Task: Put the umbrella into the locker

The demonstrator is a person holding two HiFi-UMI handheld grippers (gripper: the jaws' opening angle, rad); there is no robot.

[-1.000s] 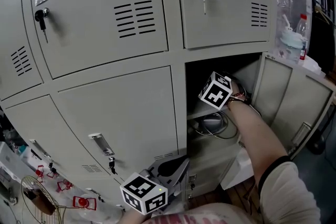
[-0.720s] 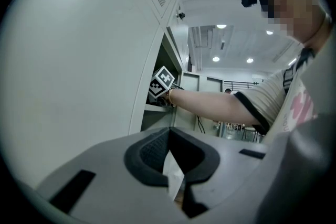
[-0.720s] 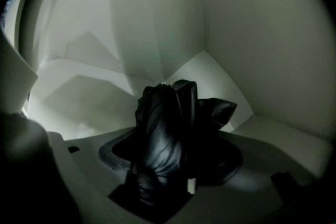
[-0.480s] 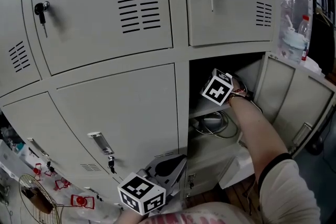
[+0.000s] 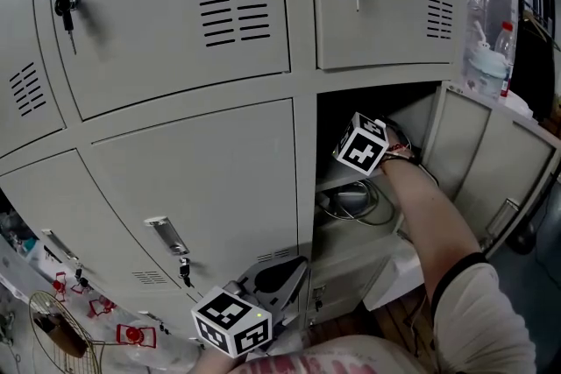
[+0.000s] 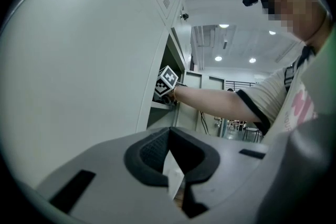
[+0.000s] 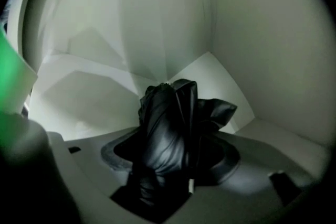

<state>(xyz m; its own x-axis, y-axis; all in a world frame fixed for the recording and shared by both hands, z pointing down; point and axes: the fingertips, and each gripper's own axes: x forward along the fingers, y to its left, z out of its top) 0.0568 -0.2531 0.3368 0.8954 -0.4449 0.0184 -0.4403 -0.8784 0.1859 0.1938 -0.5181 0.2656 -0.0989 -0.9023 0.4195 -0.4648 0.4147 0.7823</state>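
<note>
Nearest, at 6 o'clock in the head view, the left gripper [image 5: 279, 278] hangs idle in front of the closed lower doors. Its fingers [image 6: 152, 152] are together at the tips and hold nothing.

Farther in, at about 3 o'clock, the right arm reaches into the open compartment of the locker [image 5: 491, 162]. The right gripper [image 7: 173, 165] is inside it, above a shelf that holds a coil of cable [image 5: 355, 201]. Its fingers stand wide and are closing, with the folded black umbrella [image 7: 168, 123] between them. Dark gaps show on both sides of the fabric, so they seem not to be pressing it. The umbrella points toward 12 o'clock, its far end near the back corner of the pale compartment floor.

The step in hand looks like the release. To do it well, the umbrella should rest fully on the compartment floor before the gripper leaves. The fingers should stay spread rather than pinch a loose fold. The gripper should then draw straight back along its own line, clear of the door at 4 o'clock.

No brand or writing can be read. The cubes carry only square markers. The label on the bottle [image 5: 504, 48] at 2 o'clock is too small to read.
</note>
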